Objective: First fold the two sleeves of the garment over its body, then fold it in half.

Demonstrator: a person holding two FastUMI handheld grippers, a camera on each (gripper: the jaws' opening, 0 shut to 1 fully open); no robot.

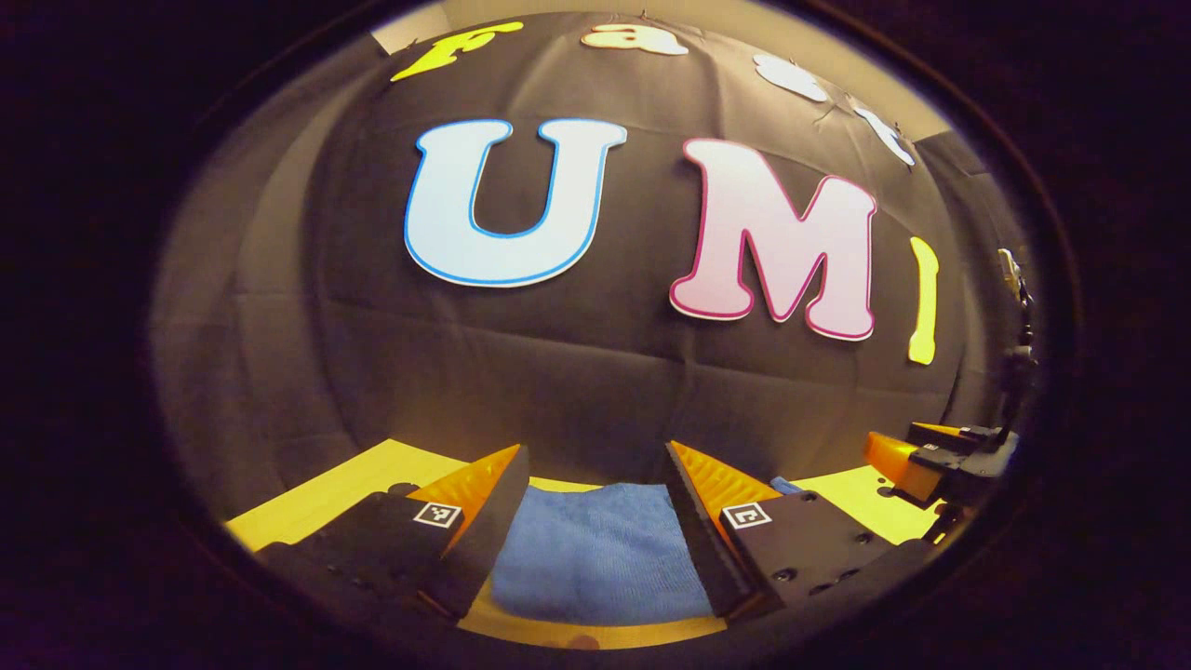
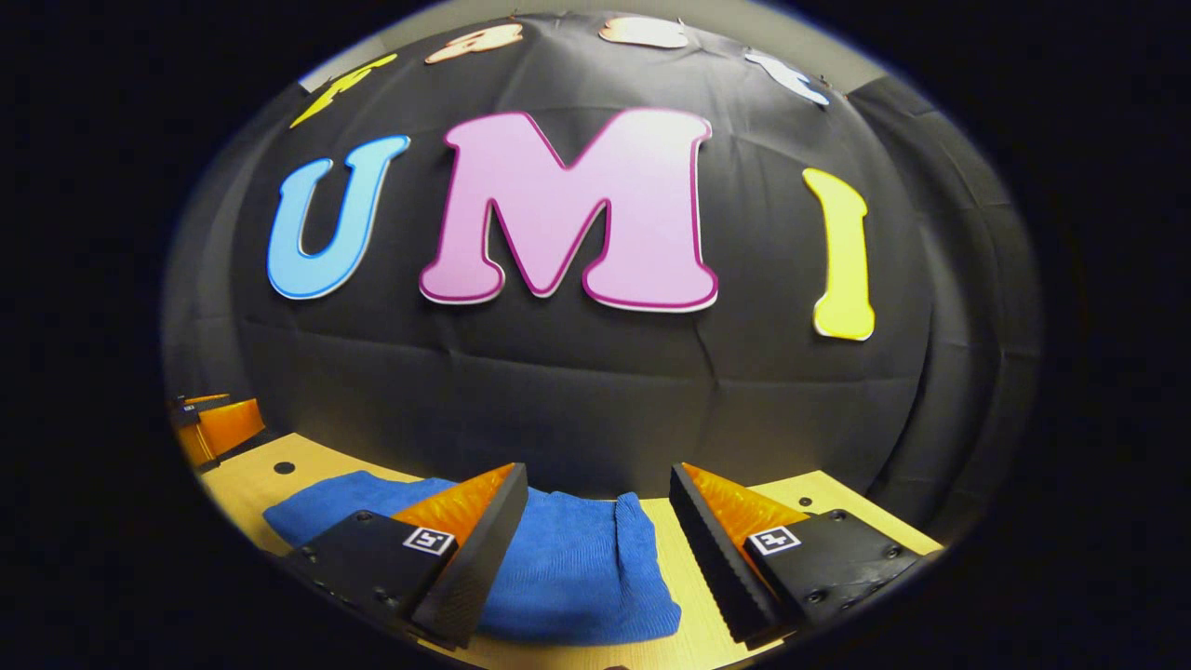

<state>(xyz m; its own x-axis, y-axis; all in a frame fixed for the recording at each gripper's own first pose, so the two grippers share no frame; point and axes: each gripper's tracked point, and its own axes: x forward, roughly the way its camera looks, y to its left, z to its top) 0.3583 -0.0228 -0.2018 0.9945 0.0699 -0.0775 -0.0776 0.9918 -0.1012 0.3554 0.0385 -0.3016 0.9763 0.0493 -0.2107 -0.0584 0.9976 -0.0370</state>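
Your left gripper (image 1: 595, 484) has its fingers spread wide and holds nothing; the blue garment (image 1: 600, 558) lies on the yellow table (image 1: 307, 502) between them. Your right gripper (image 2: 600, 498) is equally wide apart and empty above the garment (image 2: 577, 568), which is bunched on the tabletop.

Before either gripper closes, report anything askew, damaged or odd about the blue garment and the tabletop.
Nothing stands out. The blue garment lies in a compact bundle on the yellow tabletop, with no tear or spill showing. Both the left gripper and right gripper are open above it.
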